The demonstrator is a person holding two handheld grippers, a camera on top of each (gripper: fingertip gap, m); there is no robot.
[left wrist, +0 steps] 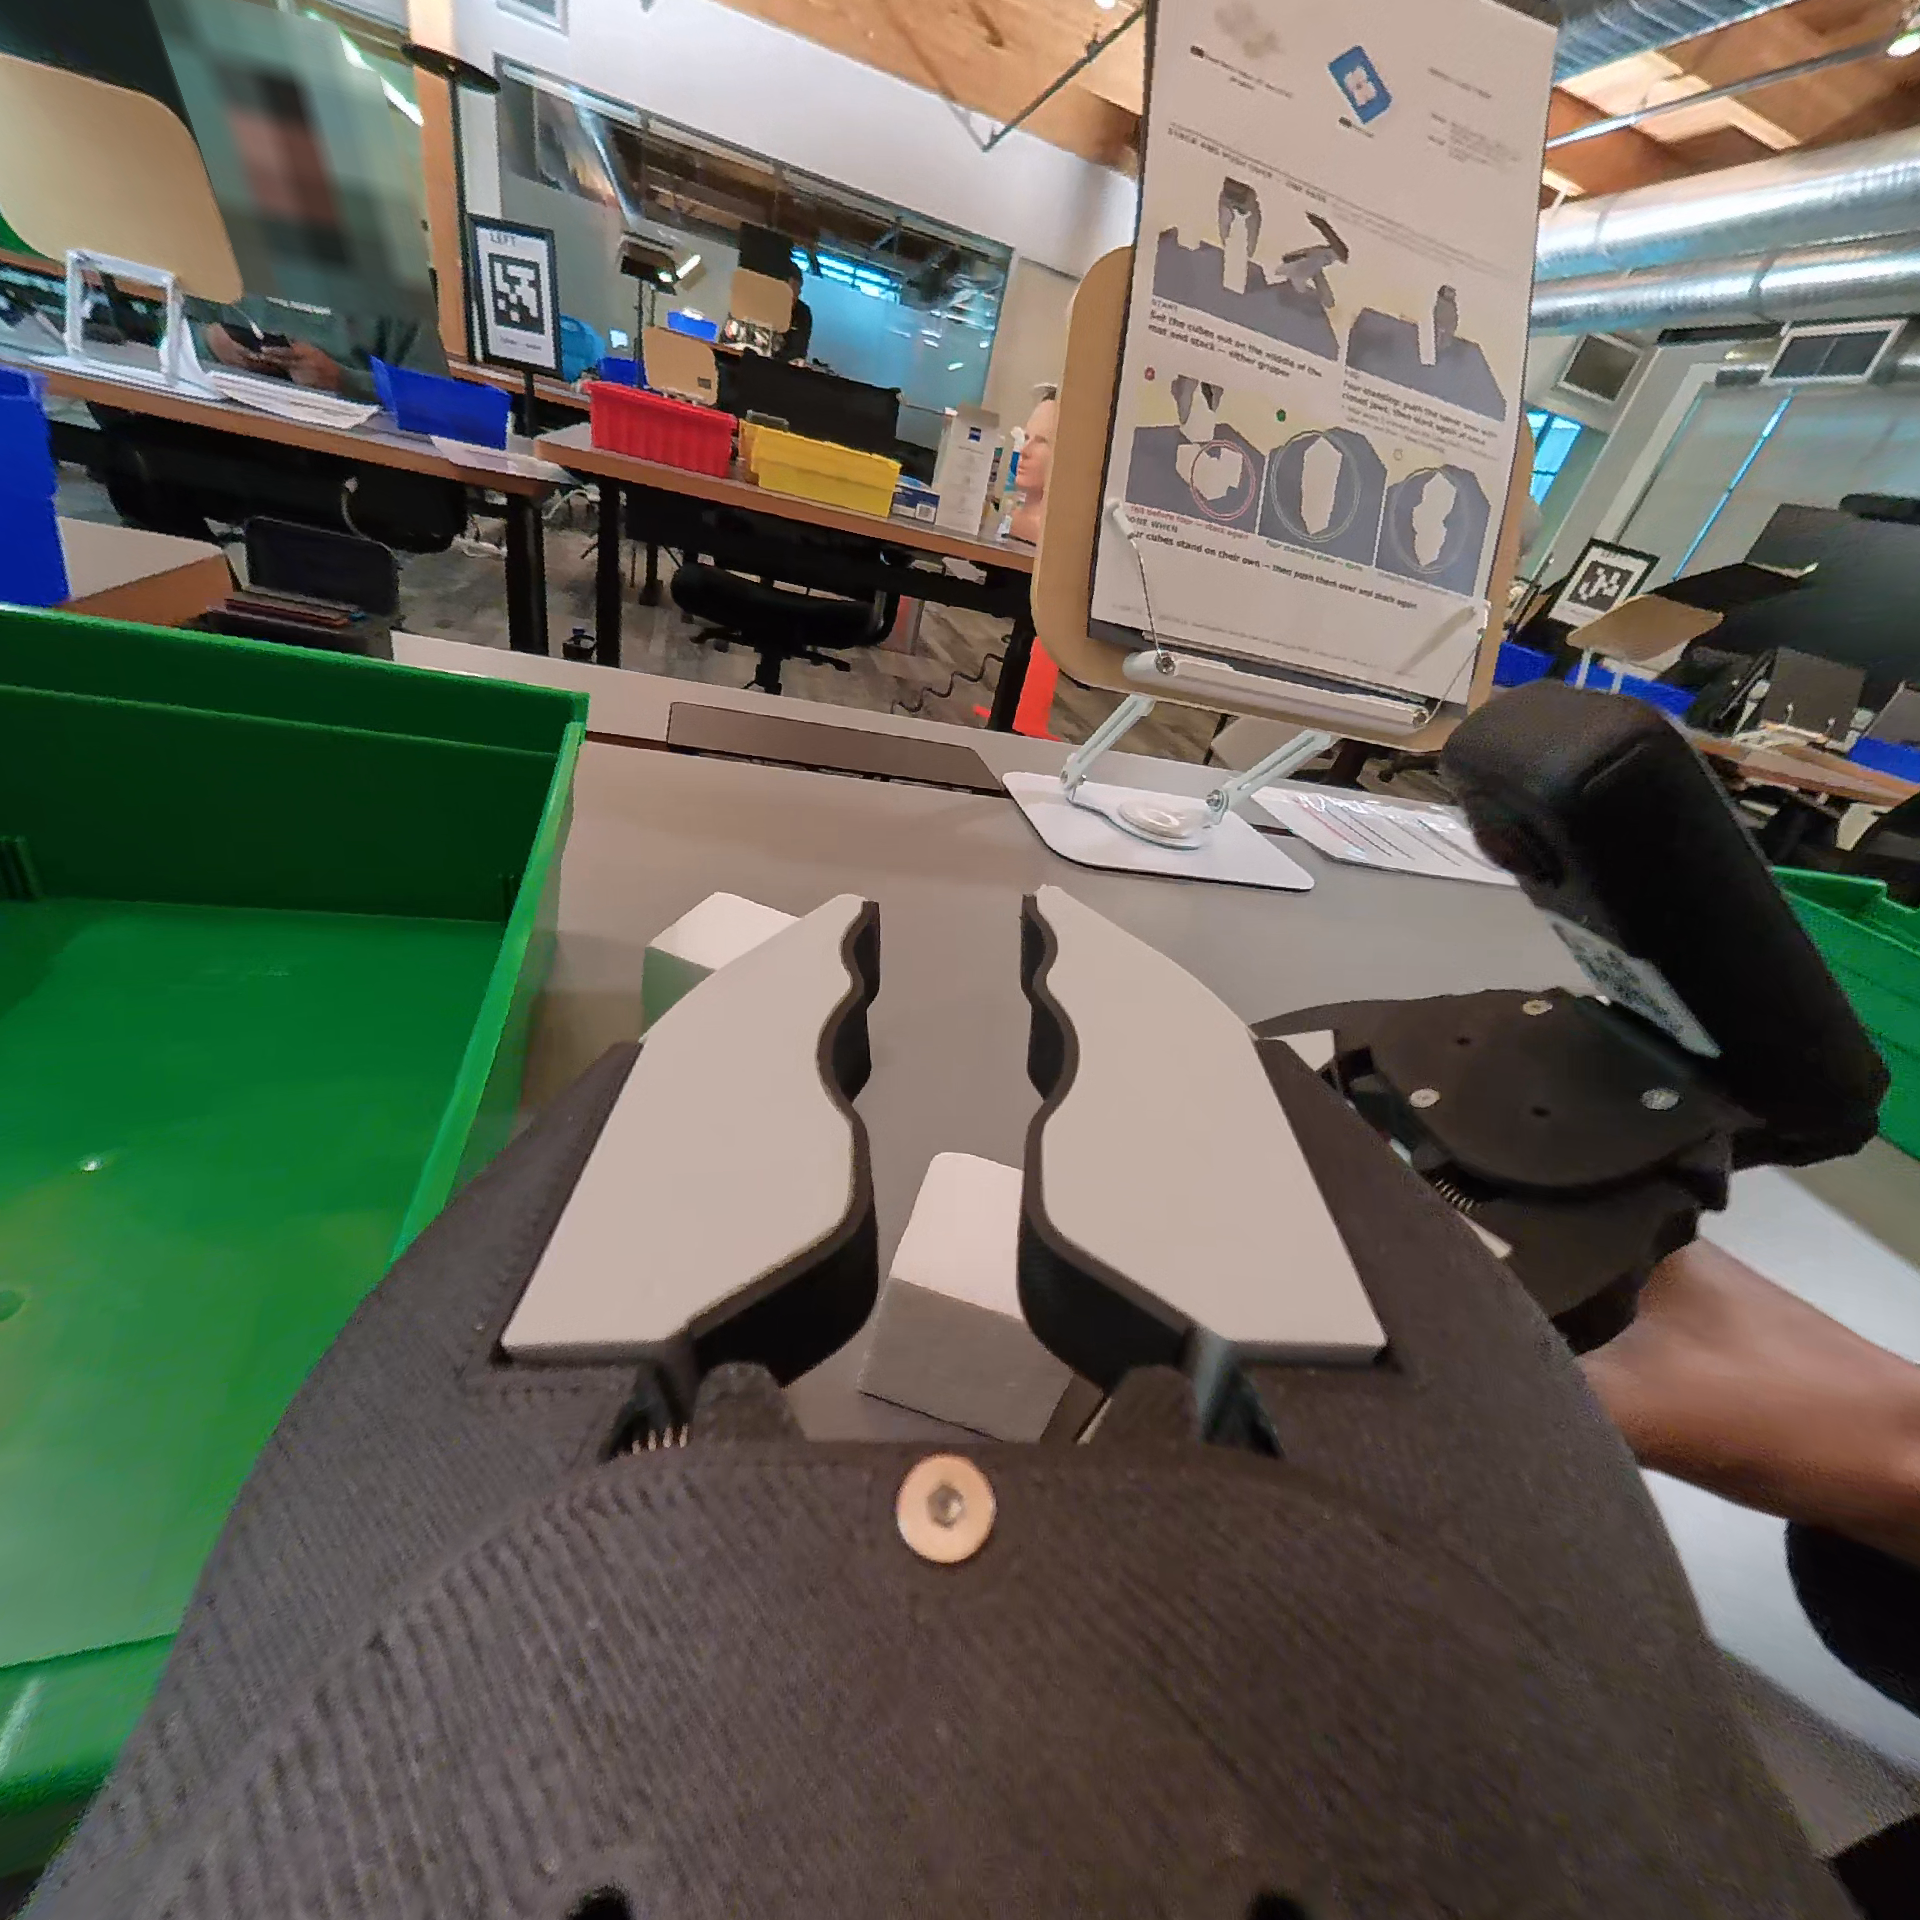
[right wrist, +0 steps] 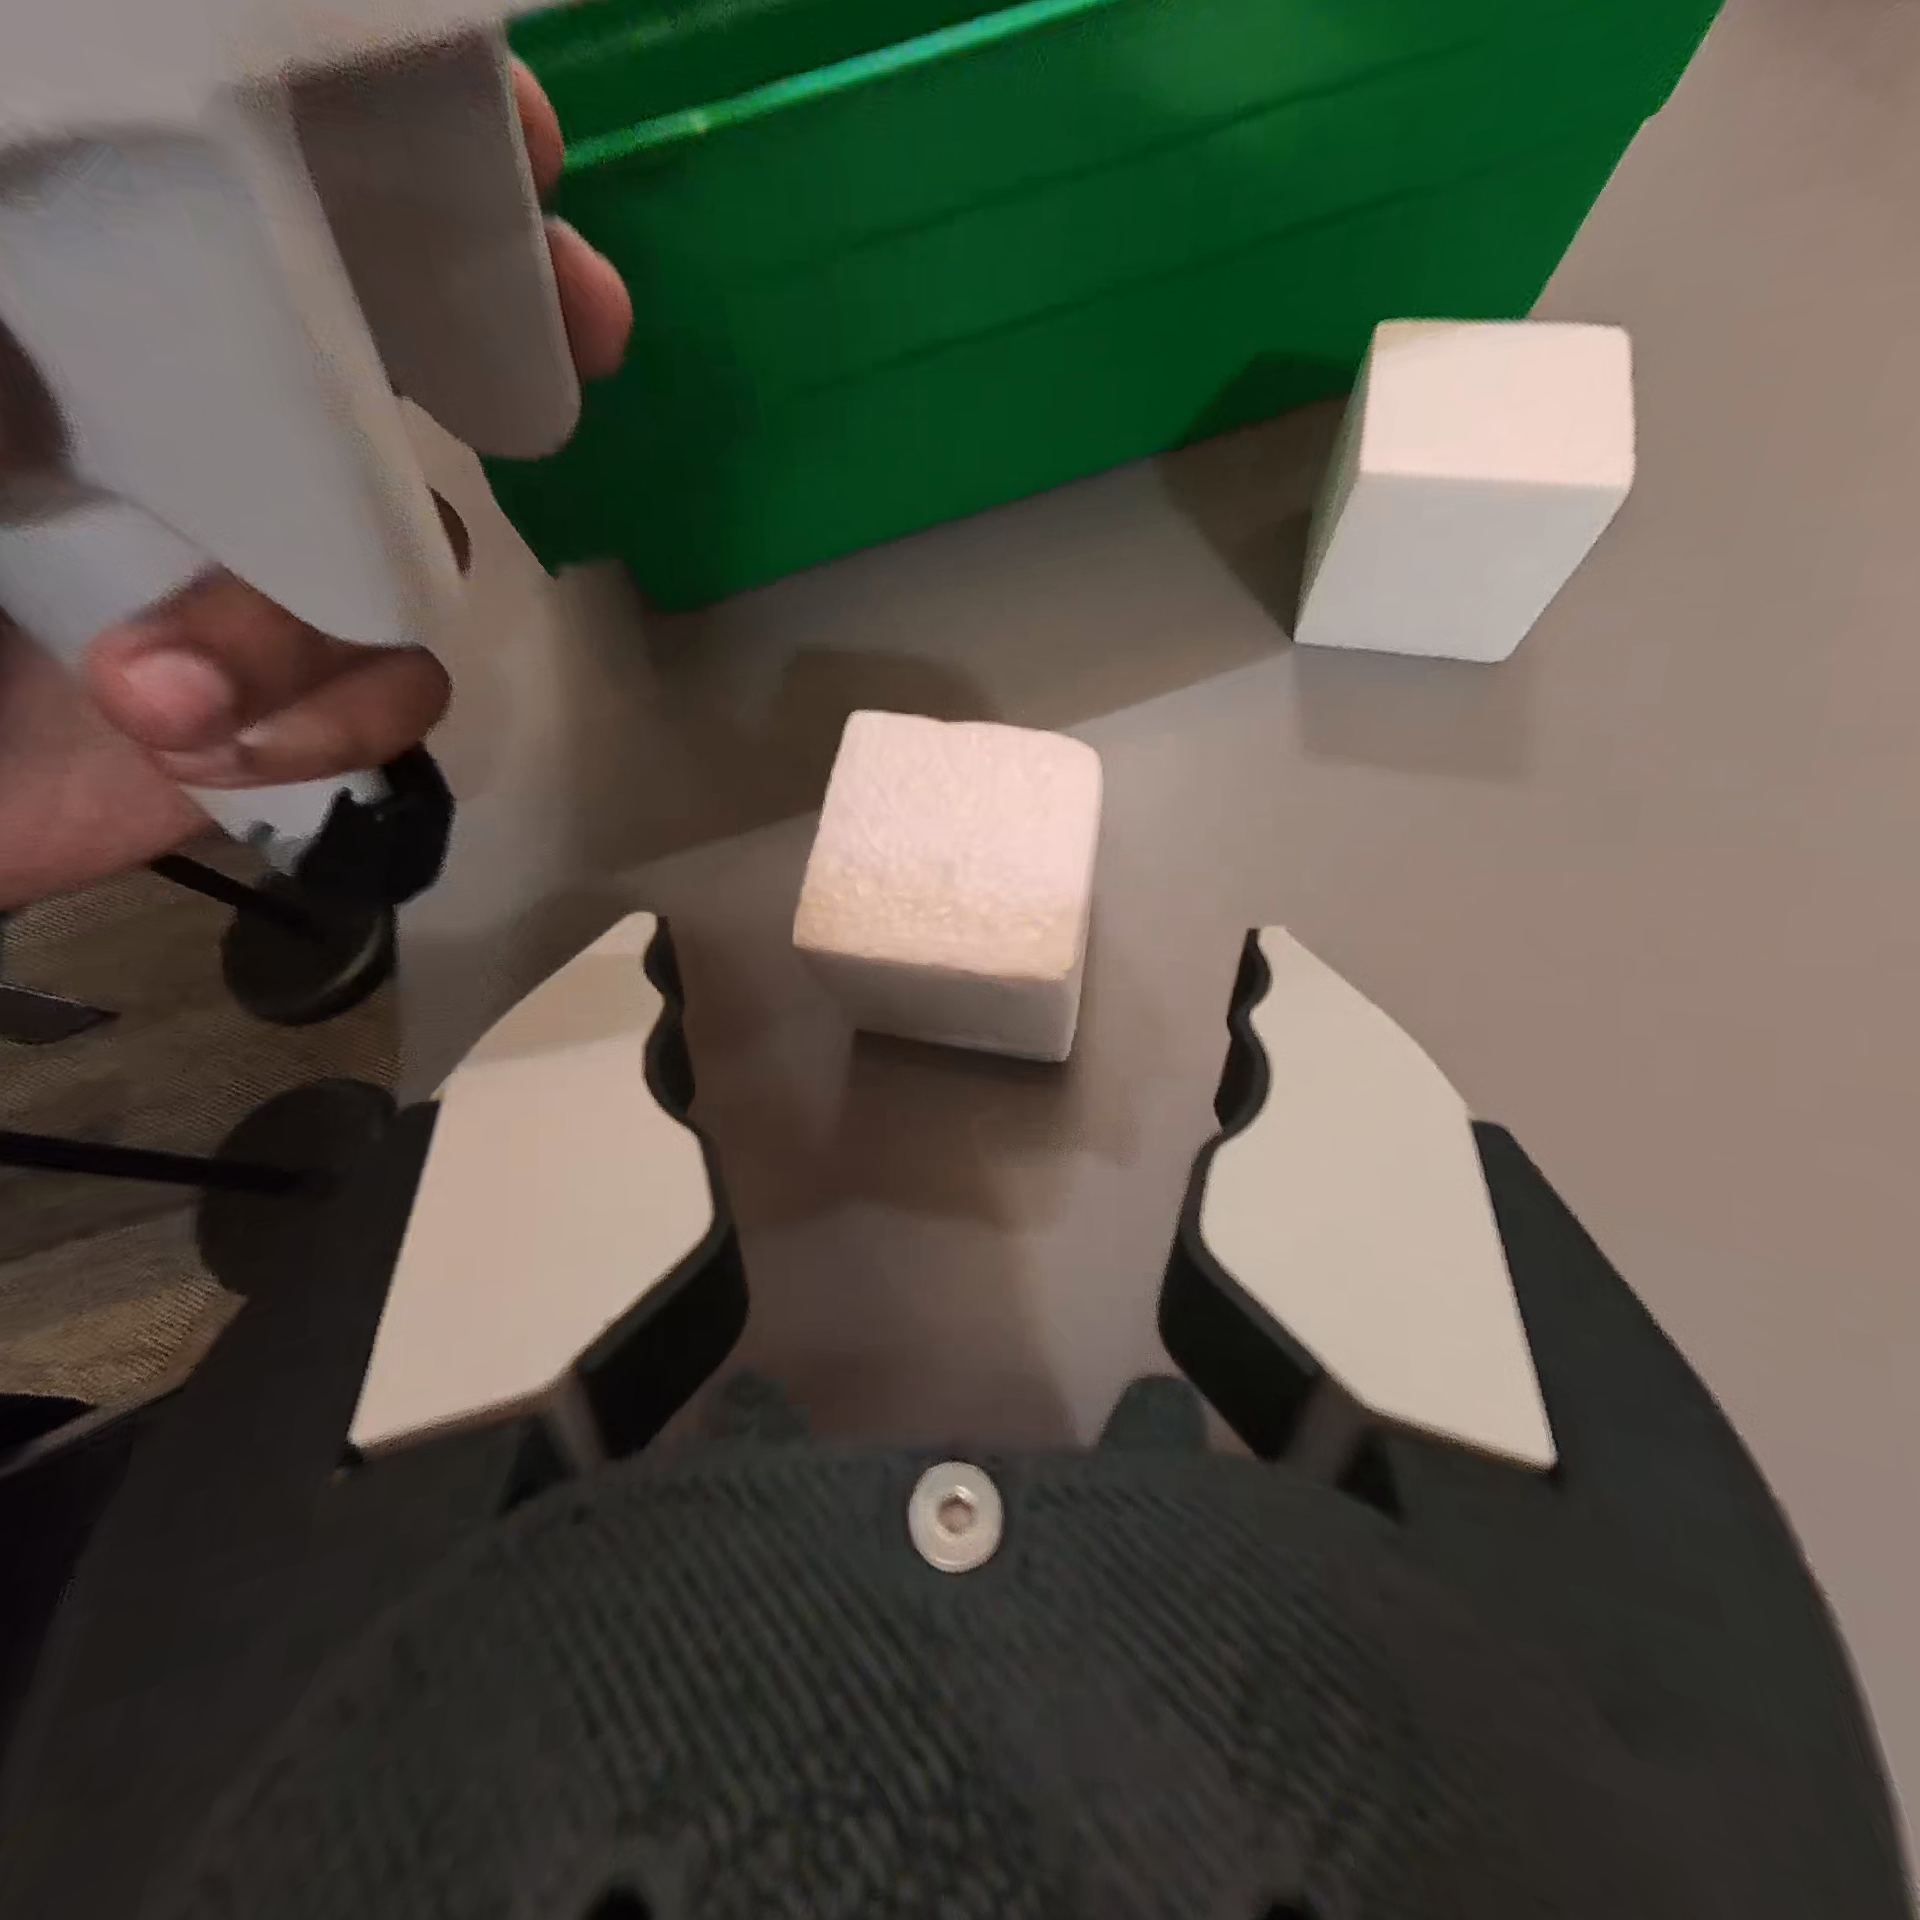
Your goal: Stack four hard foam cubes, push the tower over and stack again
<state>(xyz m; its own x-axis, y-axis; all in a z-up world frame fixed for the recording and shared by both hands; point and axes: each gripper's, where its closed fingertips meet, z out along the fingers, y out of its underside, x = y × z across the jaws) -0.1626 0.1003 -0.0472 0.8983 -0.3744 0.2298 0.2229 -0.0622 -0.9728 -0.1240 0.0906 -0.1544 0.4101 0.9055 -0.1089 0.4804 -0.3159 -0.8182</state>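
My left gripper (left wrist: 951,909) hangs above the grey table (left wrist: 790,831) with its jaws a narrow gap apart and nothing between them. A white foam cube (left wrist: 961,1288) lies on the table below it, seen through the gap. A second white cube (left wrist: 701,951) stands beyond the left finger, beside a green bin (left wrist: 260,1039). My right gripper (right wrist: 951,930) is wide open, low over the table. The white cube (right wrist: 951,883) sits just ahead of its tips, untouched. The other cube (right wrist: 1465,488) stands farther right, by the bin (right wrist: 1039,260).
A document stand (left wrist: 1309,416) with a printed sheet stands at the table's far side. The right gripper's black body (left wrist: 1621,1049) and a hand fill the right. A second green bin (left wrist: 1849,956) lies behind it. The left gripper's blurred white handle (right wrist: 208,364) fills the right wrist view's upper left. The gap from one gripper's tips to the other's is roughly 12 centimeters.
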